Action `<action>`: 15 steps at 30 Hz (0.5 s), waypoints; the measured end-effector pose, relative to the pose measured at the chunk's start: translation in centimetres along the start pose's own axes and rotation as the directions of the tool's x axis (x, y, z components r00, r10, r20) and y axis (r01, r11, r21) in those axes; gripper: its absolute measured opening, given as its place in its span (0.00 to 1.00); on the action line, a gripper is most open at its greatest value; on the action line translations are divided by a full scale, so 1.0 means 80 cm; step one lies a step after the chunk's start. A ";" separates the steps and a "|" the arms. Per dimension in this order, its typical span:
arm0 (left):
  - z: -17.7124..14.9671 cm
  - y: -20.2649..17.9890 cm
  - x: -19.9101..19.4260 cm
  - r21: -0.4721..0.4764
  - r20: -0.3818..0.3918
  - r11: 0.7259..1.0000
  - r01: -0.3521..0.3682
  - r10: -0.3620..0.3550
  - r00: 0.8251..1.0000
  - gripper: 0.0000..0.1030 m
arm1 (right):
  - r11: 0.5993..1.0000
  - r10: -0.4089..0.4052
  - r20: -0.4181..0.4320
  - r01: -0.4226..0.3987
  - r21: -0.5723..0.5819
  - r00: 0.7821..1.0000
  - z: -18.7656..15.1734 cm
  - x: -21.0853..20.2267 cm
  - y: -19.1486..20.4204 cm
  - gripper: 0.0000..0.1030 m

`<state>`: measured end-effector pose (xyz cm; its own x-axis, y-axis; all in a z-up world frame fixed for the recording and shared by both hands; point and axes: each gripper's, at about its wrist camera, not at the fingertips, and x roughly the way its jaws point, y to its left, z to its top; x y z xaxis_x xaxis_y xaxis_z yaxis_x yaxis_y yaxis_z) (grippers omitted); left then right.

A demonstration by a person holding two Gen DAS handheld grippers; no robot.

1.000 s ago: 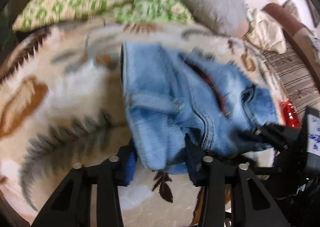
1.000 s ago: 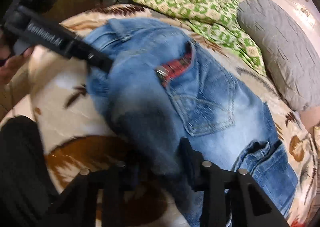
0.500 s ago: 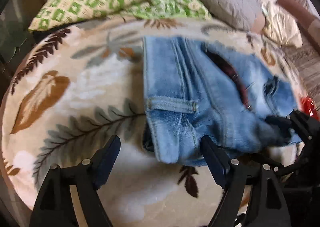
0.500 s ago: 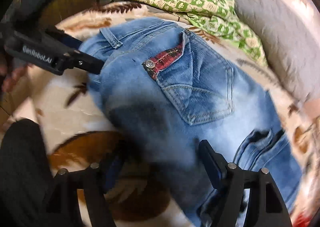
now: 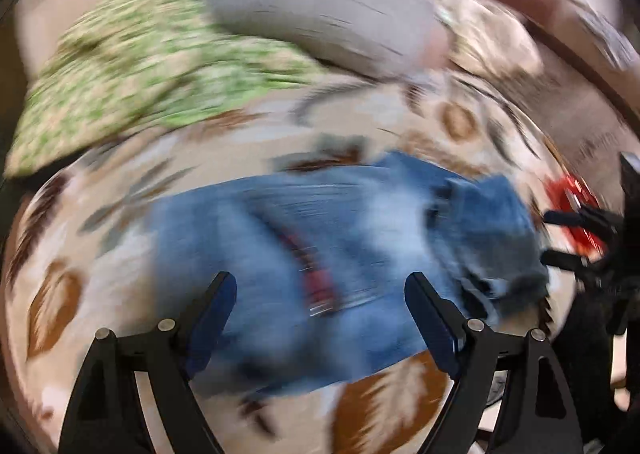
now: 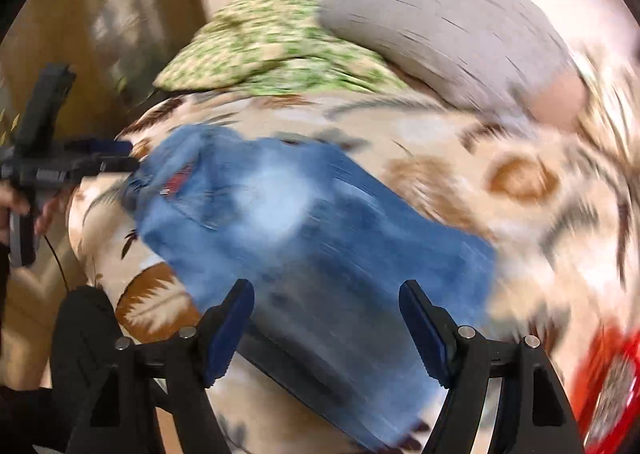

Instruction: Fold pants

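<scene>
The blue denim pants [image 5: 340, 246] lie folded in a flat bundle on the leaf-patterned blanket [image 5: 100, 254]; a red plaid pocket lining shows on top. Both views are motion-blurred. My left gripper [image 5: 320, 294] is open and empty, pulled back above the near edge of the pants. My right gripper [image 6: 326, 310] is open and empty too, above the pants [image 6: 320, 234] at their other end. The left gripper also shows in the right wrist view [image 6: 116, 158], at the pants' far left corner. The right gripper's fingertips [image 5: 560, 218] show at the right edge of the left wrist view.
A green patterned pillow [image 6: 272, 38] and a grey pillow [image 6: 440, 22] lie at the back of the bed. A red object [image 6: 608, 374] sits at the right edge. The bed's edge runs along the left, with wooden furniture [image 6: 100, 34] beyond.
Both grippers opened and let go of the pants, then drew back and up. The pants now lie flat on the blanket, and both cameras are swinging fast.
</scene>
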<state>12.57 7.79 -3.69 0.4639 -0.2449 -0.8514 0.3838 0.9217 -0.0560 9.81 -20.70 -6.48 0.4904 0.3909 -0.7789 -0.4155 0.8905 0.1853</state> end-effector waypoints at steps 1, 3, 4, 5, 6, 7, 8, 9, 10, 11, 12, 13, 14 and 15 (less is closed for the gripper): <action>0.008 -0.023 0.014 0.042 -0.013 0.999 0.011 -0.010 1.000 0.84 | 0.999 0.009 -0.006 -0.008 0.038 1.000 -0.010 -0.003 -0.015 0.75; 0.021 -0.056 0.033 0.094 -0.035 0.995 0.037 -0.034 0.999 0.84 | 0.994 0.031 -0.010 -0.030 0.104 0.999 -0.029 -0.009 -0.041 0.76; 0.030 -0.073 0.045 0.121 -0.041 0.991 0.061 -0.056 0.998 0.84 | 0.990 0.041 -0.011 -0.039 0.133 0.999 -0.041 -0.012 -0.051 0.75; 0.038 -0.088 0.055 0.140 -0.048 0.987 0.082 -0.076 0.996 0.84 | 0.986 0.046 -0.013 -0.043 0.163 0.999 -0.050 -0.011 -0.060 0.75; 0.050 -0.105 0.070 0.157 -0.059 0.982 0.106 -0.098 0.993 0.84 | 0.975 0.057 -0.020 -0.051 0.215 0.998 -0.061 -0.008 -0.072 0.75; 0.057 -0.115 0.080 0.164 -0.067 0.980 0.116 -0.106 0.992 0.84 | 0.966 0.073 -0.024 -0.065 0.250 0.997 -0.067 -0.004 -0.078 0.75; 0.065 -0.127 0.092 0.171 -0.077 0.978 0.121 -0.109 0.991 0.84 | 0.955 0.092 -0.027 -0.080 0.285 0.995 -0.075 -0.001 -0.084 0.75; 0.073 -0.136 0.105 0.177 -0.087 0.977 0.117 -0.103 0.991 0.84 | 0.939 0.119 -0.030 -0.103 0.327 0.992 -0.082 0.006 -0.089 0.75; 0.083 -0.143 0.124 0.174 -0.111 0.979 0.110 -0.091 0.990 0.84 | 0.925 0.149 -0.025 -0.131 0.356 0.988 -0.088 0.012 -0.092 0.75; 0.089 -0.147 0.140 0.167 -0.142 0.980 0.112 -0.088 0.986 0.84 | 0.916 0.168 -0.019 -0.149 0.374 0.986 -0.091 0.016 -0.094 0.75; 0.092 -0.148 0.152 0.155 -0.168 0.981 0.114 -0.087 0.982 0.84 | 0.904 0.184 -0.015 -0.163 0.395 0.983 -0.093 0.021 -0.096 0.75; 0.093 -0.149 0.161 0.147 -0.188 0.982 0.118 -0.090 0.978 0.84 | 0.894 0.196 -0.011 -0.174 0.413 0.980 -0.094 0.028 -0.097 0.75; 0.093 -0.150 0.169 0.141 -0.201 0.983 0.119 -0.089 0.976 0.84 | 0.884 0.208 -0.006 -0.185 0.430 0.978 -0.094 0.033 -0.098 0.75; 0.093 -0.151 0.175 0.135 -0.209 0.984 0.117 -0.087 0.974 0.84 | 0.866 0.224 0.006 -0.202 0.458 0.975 -0.094 0.040 -0.101 0.75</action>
<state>20.37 -9.05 -11.03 0.2518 -0.2559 -0.9333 0.5400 0.8375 -0.0840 9.03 -28.42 -14.98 0.3891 0.5819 -0.7141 -0.1078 0.7987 0.5921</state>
